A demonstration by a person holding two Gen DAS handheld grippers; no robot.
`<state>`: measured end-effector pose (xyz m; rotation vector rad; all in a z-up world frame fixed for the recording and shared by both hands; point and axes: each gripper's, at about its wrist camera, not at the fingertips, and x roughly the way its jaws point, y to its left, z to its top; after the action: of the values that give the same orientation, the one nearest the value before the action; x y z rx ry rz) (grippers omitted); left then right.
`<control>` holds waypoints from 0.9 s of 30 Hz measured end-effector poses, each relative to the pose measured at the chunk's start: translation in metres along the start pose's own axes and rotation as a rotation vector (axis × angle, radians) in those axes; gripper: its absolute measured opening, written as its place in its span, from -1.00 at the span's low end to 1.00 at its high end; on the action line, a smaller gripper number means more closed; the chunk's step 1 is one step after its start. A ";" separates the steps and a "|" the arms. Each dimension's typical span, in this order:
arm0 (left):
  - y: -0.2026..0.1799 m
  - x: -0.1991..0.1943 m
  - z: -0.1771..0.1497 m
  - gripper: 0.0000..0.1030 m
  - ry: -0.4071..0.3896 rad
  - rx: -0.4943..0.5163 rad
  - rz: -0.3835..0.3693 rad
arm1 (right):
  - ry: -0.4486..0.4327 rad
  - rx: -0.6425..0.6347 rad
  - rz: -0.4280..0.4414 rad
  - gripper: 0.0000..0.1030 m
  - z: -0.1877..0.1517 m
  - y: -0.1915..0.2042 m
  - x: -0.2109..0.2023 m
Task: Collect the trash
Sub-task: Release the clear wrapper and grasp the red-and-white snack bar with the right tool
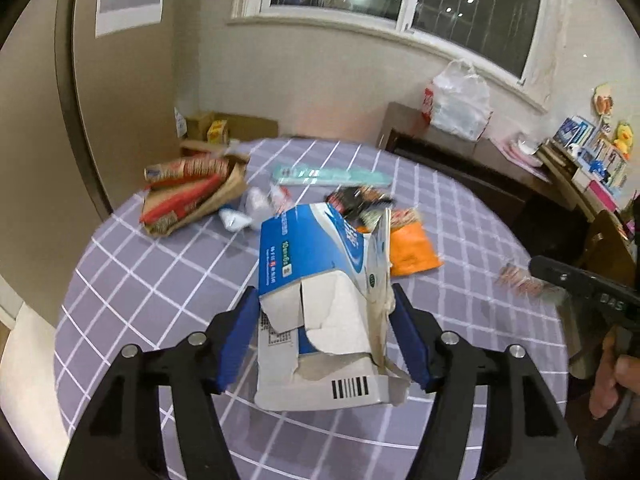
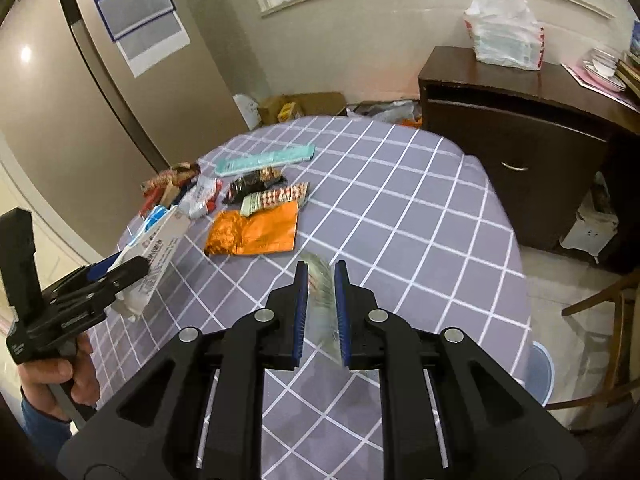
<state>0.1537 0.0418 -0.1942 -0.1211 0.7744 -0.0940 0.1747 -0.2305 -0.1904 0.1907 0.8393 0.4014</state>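
My left gripper (image 1: 324, 292) is shut on a torn blue and white carton (image 1: 312, 248), its blue pads pressing both side walls and the carton lifted off the checked tablecloth (image 1: 160, 272). The right wrist view shows the same carton (image 2: 160, 240) in that gripper (image 2: 132, 268) at the left edge. My right gripper (image 2: 321, 268) is shut on a thin, blurred printed wrapper (image 2: 320, 292) that stands edge-on between its pads above the table (image 2: 400, 200). The wrapper (image 1: 520, 280) also shows at the right of the left wrist view.
More trash lies on the far left of the table: an orange packet (image 2: 256, 232), a teal strip pack (image 2: 264, 158), a dark wrapper (image 2: 252, 182), a brown paper bag (image 1: 188, 192). A dark cabinet (image 2: 520, 140) with a white plastic bag (image 2: 504, 28) stands right, a wooden chair (image 2: 600, 320) nearer.
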 end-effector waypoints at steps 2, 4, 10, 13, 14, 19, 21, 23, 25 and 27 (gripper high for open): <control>-0.010 -0.011 0.005 0.23 -0.026 0.010 -0.013 | -0.019 0.010 0.004 -0.73 0.003 -0.005 -0.008; -0.021 -0.017 0.009 0.23 -0.047 0.025 -0.027 | -0.039 0.019 0.004 -0.73 0.006 -0.011 -0.018; -0.048 -0.013 0.011 0.24 -0.043 0.053 -0.054 | 0.056 -0.011 -0.061 -0.56 -0.003 -0.026 -0.004; -0.056 -0.010 0.008 0.24 -0.027 0.065 -0.064 | 0.086 -0.054 -0.080 0.15 -0.016 -0.026 0.010; -0.058 -0.008 0.007 0.24 -0.021 0.069 -0.065 | 0.096 -0.067 -0.080 0.15 -0.020 -0.024 0.014; -0.068 -0.003 0.002 0.24 0.001 0.091 -0.077 | 0.142 -0.201 -0.133 -0.41 -0.033 -0.008 0.039; -0.071 -0.002 0.003 0.24 0.003 0.097 -0.080 | 0.154 -0.216 -0.135 -0.75 -0.032 -0.008 0.040; -0.075 -0.002 0.004 0.24 0.000 0.105 -0.085 | 0.135 -0.176 -0.106 -0.77 -0.028 -0.015 0.034; -0.081 -0.002 0.007 0.24 -0.002 0.112 -0.092 | 0.115 -0.143 -0.093 -0.77 -0.025 -0.024 0.026; -0.088 -0.001 0.009 0.24 -0.005 0.122 -0.104 | 0.091 -0.097 -0.058 -0.77 -0.022 -0.035 0.017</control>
<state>0.1560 -0.0446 -0.1742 -0.0455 0.7555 -0.2395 0.1774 -0.2548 -0.2271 0.0584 0.9106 0.3978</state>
